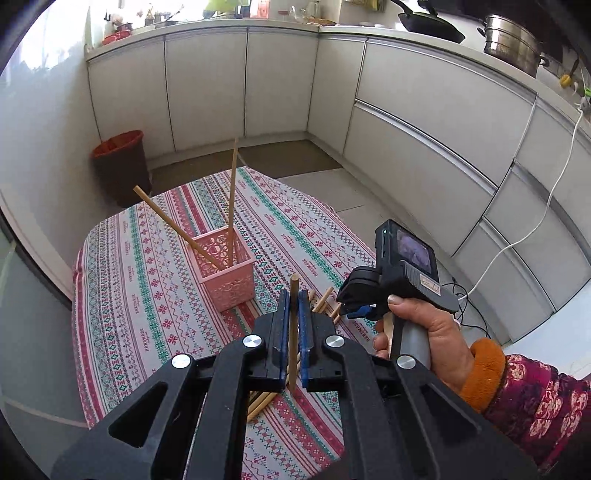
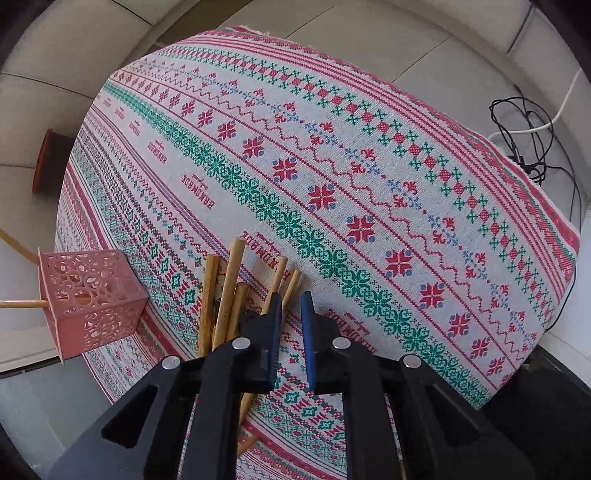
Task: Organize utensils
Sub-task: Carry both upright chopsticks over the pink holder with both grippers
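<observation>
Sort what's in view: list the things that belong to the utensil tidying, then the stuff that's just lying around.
Part of the job:
- chopstick clamped upright in the left claw
- pink basket holding two chopsticks
- loose chopsticks on the tablecloth
- right claw, open, beside that pile

Just lying about:
- bin
- black pan
- steel pot
- cables

I see a table point(image 2: 424, 122) covered by a cloth patterned in red, green and blue bands. On it stands a pink perforated basket point(image 1: 231, 271), near the table's left edge, upright on the cloth. A loose bundle of wooden chopsticks point(image 2: 225, 291) lies flat on the cloth just beside the basket, toward the near edge. The far half of the cloth and its right edge carry only the pattern.
</observation>
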A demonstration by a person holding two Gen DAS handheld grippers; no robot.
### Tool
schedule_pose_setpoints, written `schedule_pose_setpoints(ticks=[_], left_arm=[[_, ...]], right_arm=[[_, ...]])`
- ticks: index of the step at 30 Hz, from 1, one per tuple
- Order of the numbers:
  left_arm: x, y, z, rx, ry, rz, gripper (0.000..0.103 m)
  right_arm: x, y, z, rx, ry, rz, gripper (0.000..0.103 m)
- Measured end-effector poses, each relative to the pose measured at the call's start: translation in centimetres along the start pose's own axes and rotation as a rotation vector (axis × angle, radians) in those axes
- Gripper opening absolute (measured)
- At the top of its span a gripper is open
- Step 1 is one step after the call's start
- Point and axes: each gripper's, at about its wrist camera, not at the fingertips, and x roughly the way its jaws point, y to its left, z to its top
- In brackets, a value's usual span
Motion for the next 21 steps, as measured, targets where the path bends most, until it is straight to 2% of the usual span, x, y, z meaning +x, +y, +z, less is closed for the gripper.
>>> schedule_pose_setpoints(ticks=[2, 5, 12, 16, 21], left_arm=[[-0.6, 0.5, 0.1, -0.013, -0.011, 0.003, 0.004], [-1.2, 1.3, -0.1, -0.029, -0.019, 0.015, 0.004], [-2.2, 2.5, -0.4, -0.059, -0.038, 0.021, 0.004], [-2.9, 2.6, -0.3, -0.064, -0.059, 0.022, 0.004], [-3.6, 2.5, 0.0, -0.079, -0.079, 0.029, 0.004]], right_arm=[[0.8, 0.4, -0.1, 0.002, 0.013, -0.014, 0.01], [1.0, 1.5, -0.4, -0.006, -0.017, -0.045, 0.009], [1.3, 1.9, 0.0, 0.018, -0.035, -0.008, 0.005], [-1.2, 0.7, -0.2, -0.012, -0.077, 0.024, 0.005], [-5.2, 0.6, -0.9, -0.105, -0.175, 0.048, 0.005]])
